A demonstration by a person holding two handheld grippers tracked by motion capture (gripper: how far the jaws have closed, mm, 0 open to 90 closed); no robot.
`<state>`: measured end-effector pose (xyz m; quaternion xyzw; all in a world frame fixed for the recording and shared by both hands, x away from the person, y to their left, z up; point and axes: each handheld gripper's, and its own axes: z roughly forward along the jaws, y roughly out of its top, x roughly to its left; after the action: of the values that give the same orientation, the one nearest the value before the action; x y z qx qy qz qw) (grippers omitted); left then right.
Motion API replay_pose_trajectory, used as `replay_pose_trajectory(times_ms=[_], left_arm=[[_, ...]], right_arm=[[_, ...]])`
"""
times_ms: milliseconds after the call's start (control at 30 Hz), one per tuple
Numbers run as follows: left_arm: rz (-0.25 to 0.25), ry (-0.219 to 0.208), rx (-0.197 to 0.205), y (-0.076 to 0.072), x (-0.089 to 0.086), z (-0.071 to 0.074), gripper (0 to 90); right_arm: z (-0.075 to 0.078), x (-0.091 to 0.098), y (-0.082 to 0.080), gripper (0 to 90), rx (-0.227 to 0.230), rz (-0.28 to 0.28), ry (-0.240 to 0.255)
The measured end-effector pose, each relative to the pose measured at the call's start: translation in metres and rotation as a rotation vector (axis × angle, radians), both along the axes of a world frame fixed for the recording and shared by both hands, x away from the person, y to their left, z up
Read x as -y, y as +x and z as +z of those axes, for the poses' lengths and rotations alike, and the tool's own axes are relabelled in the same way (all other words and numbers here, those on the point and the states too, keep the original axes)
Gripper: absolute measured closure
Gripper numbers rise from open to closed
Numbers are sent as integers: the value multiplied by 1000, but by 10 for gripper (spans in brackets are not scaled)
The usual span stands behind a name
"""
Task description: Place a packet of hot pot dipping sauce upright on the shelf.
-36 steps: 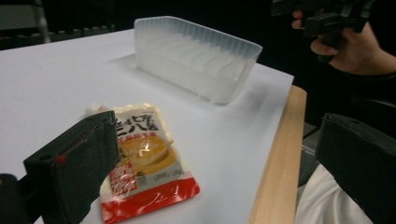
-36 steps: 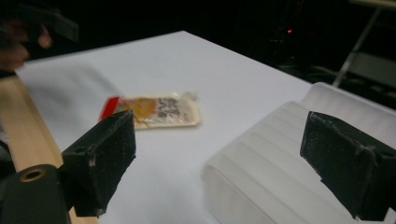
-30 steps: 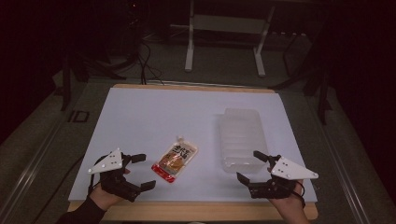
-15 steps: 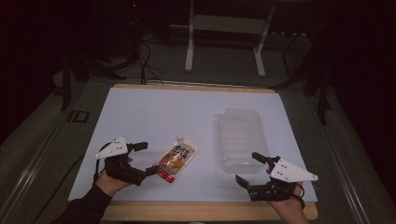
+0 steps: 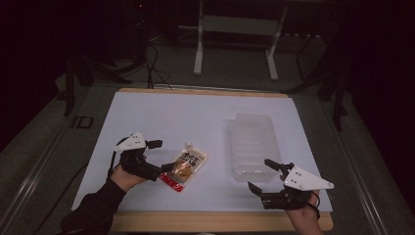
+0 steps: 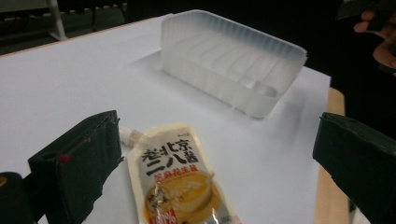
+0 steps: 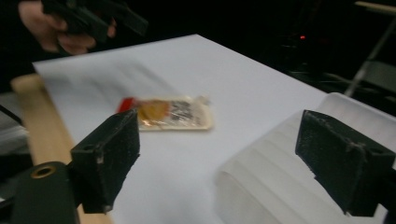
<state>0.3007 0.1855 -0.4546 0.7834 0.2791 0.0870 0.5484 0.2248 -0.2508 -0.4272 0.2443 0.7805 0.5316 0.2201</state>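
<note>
The left hand-held gripper [image 5: 160, 155] has moved up, jaws wide and empty, straddling the flat cream-and-red sauce pouch [image 5: 185, 167]; a grasp looks imminent.

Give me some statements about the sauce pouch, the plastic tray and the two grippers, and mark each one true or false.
1. The sauce pouch lies flat on the white table cover. True.
2. The pouch is inside the clear plastic tray. False: it lies on the cover, to the tray's left.
3. The left gripper is open, its fingers at the pouch. True.
4. The right gripper is shut on the tray. False: it is open, near the tray's near end.
5. The tray holds several pouches. False: it looks empty.
</note>
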Motion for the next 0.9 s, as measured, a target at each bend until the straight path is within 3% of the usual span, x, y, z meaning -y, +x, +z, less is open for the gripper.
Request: replay_pose_trajectory(times_ms=[100,167,233,300,467,733,767,900], left_arm=[[6,14,-10,13,3,-2,13],[18,14,-15,20,3,-4,44],[31,12,-25,28,2,-6,47],[32,2,-47,36,1,-7,60],[38,3,-82,50,4,-12,98],[28,82,-138,71,18,-28,158],[15,77,-156,74,20,-31,176],[13,103,-162,79,23,-36,266]], right_arm=[[-1,0,2,152,-9,-20,-12],[-1,0,2,102,-22,-33,3],[0,1,1,101,-7,-67,22],[3,4,-1,99,-4,-51,68],[3,0,-3,100,12,-37,48],[2,-2,-4,136,10,-1,38],[2,-2,-4,138,8,7,42],[2,-2,-4,145,6,15,43]])
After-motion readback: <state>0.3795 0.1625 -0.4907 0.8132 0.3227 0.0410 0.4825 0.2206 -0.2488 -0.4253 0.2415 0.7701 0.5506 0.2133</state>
